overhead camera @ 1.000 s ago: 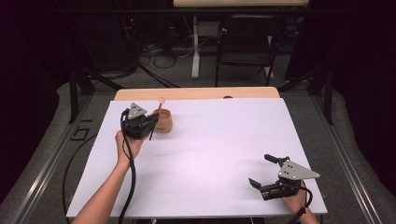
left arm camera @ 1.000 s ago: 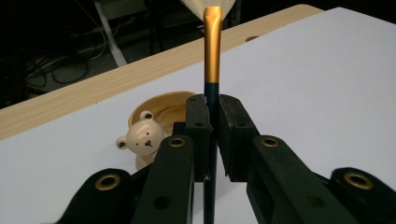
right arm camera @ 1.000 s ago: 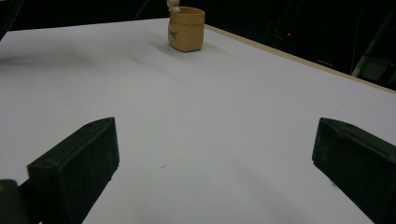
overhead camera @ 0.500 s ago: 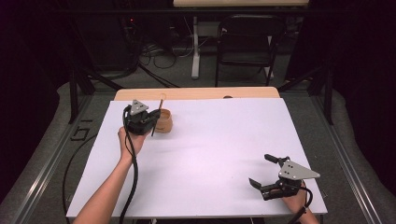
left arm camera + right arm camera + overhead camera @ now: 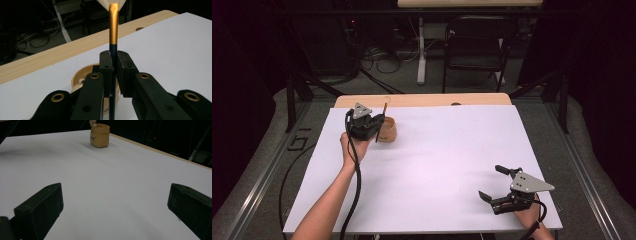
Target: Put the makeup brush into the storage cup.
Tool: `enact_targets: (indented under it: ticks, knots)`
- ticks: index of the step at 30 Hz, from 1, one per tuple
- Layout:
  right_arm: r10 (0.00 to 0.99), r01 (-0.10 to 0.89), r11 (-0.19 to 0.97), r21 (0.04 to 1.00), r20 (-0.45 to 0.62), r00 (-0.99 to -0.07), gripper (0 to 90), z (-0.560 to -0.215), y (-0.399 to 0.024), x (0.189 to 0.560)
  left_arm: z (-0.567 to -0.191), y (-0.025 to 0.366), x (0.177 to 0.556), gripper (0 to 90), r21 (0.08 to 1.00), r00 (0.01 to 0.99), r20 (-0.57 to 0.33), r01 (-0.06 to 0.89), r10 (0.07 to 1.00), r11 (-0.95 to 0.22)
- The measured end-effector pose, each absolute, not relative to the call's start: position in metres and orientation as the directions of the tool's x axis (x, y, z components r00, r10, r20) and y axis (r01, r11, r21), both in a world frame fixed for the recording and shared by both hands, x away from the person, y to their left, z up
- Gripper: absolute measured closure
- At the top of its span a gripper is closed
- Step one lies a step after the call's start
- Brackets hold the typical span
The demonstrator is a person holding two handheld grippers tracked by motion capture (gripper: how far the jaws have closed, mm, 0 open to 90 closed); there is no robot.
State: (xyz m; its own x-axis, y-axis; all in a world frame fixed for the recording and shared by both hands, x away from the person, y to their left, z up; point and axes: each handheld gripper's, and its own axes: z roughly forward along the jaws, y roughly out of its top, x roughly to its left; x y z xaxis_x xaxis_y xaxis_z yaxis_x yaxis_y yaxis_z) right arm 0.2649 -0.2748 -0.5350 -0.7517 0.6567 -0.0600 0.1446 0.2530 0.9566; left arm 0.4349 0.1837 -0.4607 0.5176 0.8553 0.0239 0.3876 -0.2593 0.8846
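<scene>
Far left on the white table [image 5: 437, 175]: left gripper [image 5: 113, 60], jaws clamped on a thin upright brush with dark handle and gold ferrule [image 5: 113, 32], just above a small tan wooden cup [image 5: 388, 130]. Near right: right gripper [image 5: 496, 184], jaws wide apart, empty.

The only lettering in sight is a small dark mark on the side of the tan cup [image 5: 100, 135], seen from the right gripper view near the far edge of the white table cover [image 5: 120, 182]; it looks like a short line of print, but it is too small and blurred to make out. The same cup [image 5: 387, 130] in the high view shows no legible mark. Nothing else carries text, numbers or signs that can be read.
</scene>
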Motion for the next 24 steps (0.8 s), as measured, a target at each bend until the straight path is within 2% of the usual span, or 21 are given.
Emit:
enact_targets:
  ticks: [24]
  knots:
    - [0.658,0.145,0.254,0.956,-0.061,-0.751,0.0,-0.5353,-0.2745,0.265,-0.4584,0.1814,0.4451,83.3,0.918,0.488,0.013,0.339,0.873,-0.204]
